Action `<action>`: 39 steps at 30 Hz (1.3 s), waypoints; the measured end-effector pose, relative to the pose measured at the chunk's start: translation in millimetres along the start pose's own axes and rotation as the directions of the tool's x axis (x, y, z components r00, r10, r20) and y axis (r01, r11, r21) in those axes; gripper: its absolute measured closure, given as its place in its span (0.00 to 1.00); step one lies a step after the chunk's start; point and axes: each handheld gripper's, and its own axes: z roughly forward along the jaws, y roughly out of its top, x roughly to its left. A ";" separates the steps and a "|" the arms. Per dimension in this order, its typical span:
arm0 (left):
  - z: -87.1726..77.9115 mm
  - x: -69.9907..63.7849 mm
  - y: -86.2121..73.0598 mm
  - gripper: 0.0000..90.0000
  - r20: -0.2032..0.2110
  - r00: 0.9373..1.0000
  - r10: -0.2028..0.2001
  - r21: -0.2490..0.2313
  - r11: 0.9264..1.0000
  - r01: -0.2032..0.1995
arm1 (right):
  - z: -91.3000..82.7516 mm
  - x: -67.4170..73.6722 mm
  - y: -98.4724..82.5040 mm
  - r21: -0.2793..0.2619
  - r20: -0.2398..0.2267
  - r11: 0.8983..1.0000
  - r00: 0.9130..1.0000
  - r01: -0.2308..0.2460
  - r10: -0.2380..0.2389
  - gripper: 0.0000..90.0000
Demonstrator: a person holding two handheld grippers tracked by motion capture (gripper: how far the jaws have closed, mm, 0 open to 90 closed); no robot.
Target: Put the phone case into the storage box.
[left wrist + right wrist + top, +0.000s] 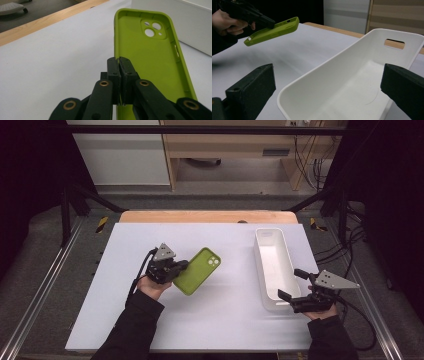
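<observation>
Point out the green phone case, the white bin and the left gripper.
green phone case (199,270): high view, on the middle of its inner face.
white bin (273,234): high view, on its far end wall.
left gripper (119,61): left gripper view, where its closed tips pinch the case's edge.

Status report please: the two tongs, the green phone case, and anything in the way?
Left tongs shut on phone case, lifted off table. Right tongs open around near end of white bin. Nothing between case and bin.
</observation>
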 end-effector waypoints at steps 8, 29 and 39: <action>-11.0 0.0 -3.1 0.98 -0.020 1.000 0.003 -0.020 1.000 -0.004 | 1.0 2.0 1.7 0.002 -0.003 1.000 1.000 0.001 -0.001 0.01; -34.1 -4.8 -20.5 0.98 -0.054 0.998 0.034 -0.055 0.998 -0.037 | 8.8 14.0 10.9 0.029 -0.034 0.999 0.999 0.032 -0.031 0.01; -37.4 -10.7 -23.5 0.97 -0.054 0.997 0.051 -0.065 0.996 -0.055 | 16.3 24.6 17.9 0.048 -0.056 0.998 0.998 0.045 -0.043 0.02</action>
